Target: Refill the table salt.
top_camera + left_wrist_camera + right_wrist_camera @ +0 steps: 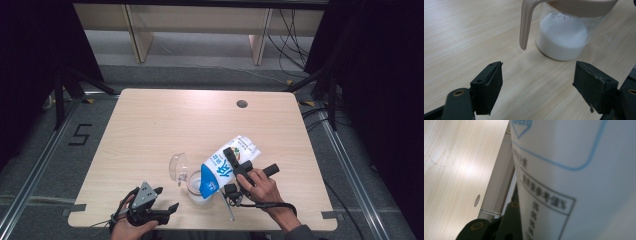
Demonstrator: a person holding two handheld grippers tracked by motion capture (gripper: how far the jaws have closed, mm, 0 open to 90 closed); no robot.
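A blue and white milk carton (225, 162) is tipped over, its top end down over a clear jug (196, 189) near the table's front edge. My right gripper (234, 161) is shut on the carton's body, and the carton's printed side (574, 182) looms close in the right gripper view. The jug (562, 41) holds white milk in its lower part and has a beige handle (524, 27). My left gripper (166, 198) rests low at the front left with its jaws wide open. The jug stands just beyond the left gripper (537, 82), with nothing between the jaws.
The wooden table (150, 130) has a round cable hole (242, 103) at its back right. A thin rod-like item (227, 205) lies by the right hand. Dark stands and cables flank the table on both sides.
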